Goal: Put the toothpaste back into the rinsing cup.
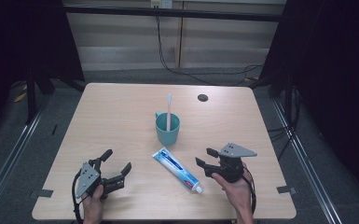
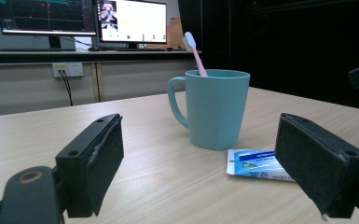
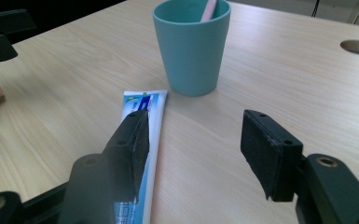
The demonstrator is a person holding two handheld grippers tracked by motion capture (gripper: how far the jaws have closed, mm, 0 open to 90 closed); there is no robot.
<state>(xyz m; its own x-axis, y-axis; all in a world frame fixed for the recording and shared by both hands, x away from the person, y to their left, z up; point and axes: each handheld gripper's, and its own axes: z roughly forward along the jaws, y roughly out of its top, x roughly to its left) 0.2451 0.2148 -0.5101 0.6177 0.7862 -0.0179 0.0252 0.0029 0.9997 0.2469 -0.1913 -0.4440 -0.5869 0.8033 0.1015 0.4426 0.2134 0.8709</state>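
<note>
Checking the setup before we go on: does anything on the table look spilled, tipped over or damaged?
Nothing stands out. The teal cup stands upright with the toothbrush in it, and the toothpaste tube lies flat, capped, beside it.

On the tabletop (image 1: 121, 112) the mug (image 1: 168, 129) stands near the middle, with the toothbrush (image 1: 169, 109) upright in it; the toothpaste tube (image 1: 177, 170) lies flat just before the mug, nearer the person, running slantwise with its cap end toward the near right; a round hole (image 1: 203, 97) sits in the tabletop behind and to the right of the mug. The left gripper (image 1: 116, 162) is at the near left, well left of the tube, nothing between its fingers; the right gripper (image 1: 206, 157) is just right of the tube; in the left gripper view two monitors (image 2: 84, 18) stand on a desk beyond the tabletop.
</note>
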